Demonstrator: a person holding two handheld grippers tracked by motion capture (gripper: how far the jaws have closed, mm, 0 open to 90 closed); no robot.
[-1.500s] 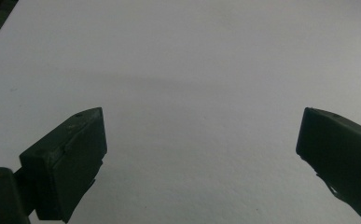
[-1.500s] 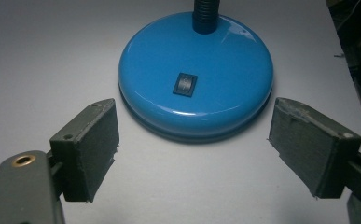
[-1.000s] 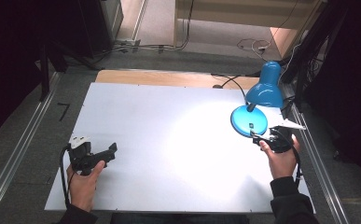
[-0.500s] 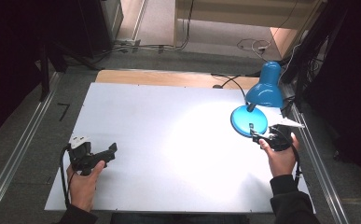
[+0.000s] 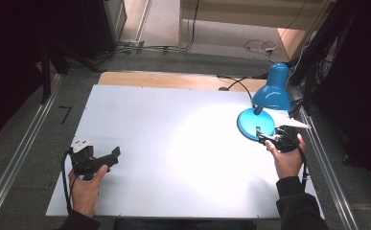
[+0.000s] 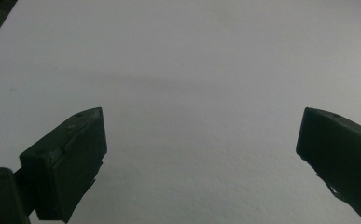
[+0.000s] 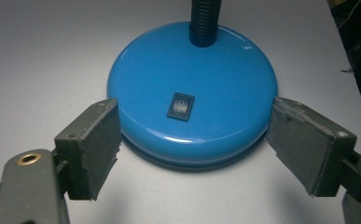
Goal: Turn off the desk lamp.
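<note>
Beside the lamp base (image 7: 192, 95), right tongs (image 7: 194, 144) spread wide.

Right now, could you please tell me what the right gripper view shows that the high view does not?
Right gripper view alone: the black rocker switch on the lamp base, and the right gripper open, its jaws flanking that base.

High view alone: the lamp's shade, lit, and the left gripper far off.

Both: the blue base and the white table.
</note>
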